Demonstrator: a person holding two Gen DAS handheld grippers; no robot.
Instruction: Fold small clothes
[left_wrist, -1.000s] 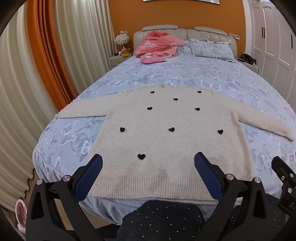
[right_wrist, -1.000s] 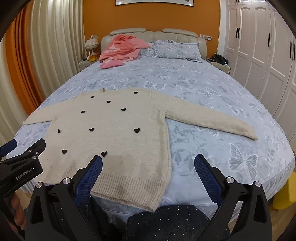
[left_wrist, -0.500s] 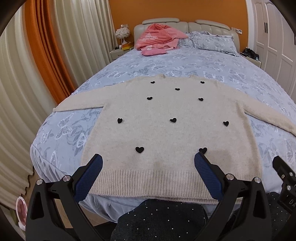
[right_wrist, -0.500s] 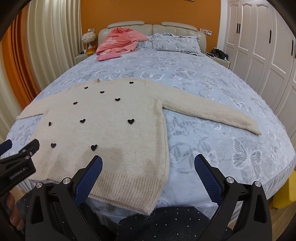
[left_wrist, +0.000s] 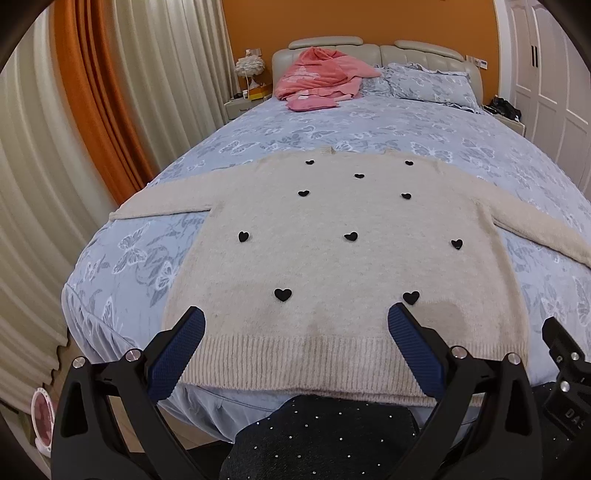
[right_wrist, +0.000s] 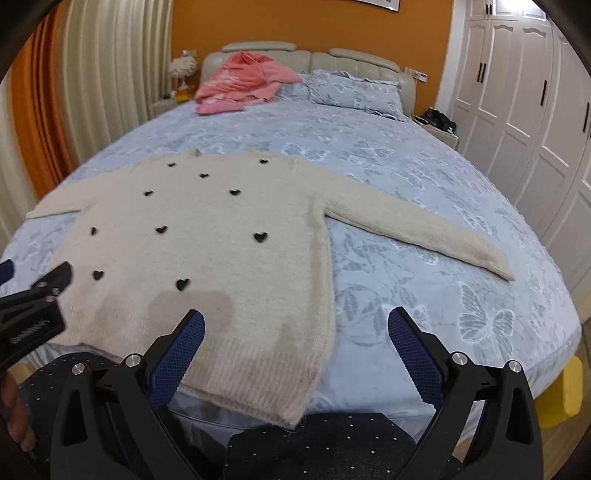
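Observation:
A cream knitted sweater (left_wrist: 332, 258) with small black hearts lies flat on the bed, both sleeves spread out, its ribbed hem (left_wrist: 295, 362) at the near edge. The same sweater (right_wrist: 207, 236) fills the left half of the right wrist view, its right sleeve (right_wrist: 424, 230) stretched toward the right. My left gripper (left_wrist: 295, 321) hovers open just above the hem with nothing between its blue pads. My right gripper (right_wrist: 295, 325) is open over the sweater's lower right corner (right_wrist: 295, 406), also holding nothing. The left gripper's body (right_wrist: 29, 314) shows at the left edge of the right wrist view.
The bed (left_wrist: 155, 266) has a blue butterfly-print cover. Pink clothes (left_wrist: 321, 77) and pillows (left_wrist: 432, 85) lie at the headboard. Curtains (left_wrist: 92, 122) hang left, white wardrobes (right_wrist: 524, 110) stand right. A person's dark speckled trousers (left_wrist: 325, 439) press against the bed's near edge. A yellow object (right_wrist: 565, 395) sits low right.
Both grippers have moved forward and lower toward the sweater's hem, so the sweater looks larger and nearer. Both stay open. The sweater has not moved.

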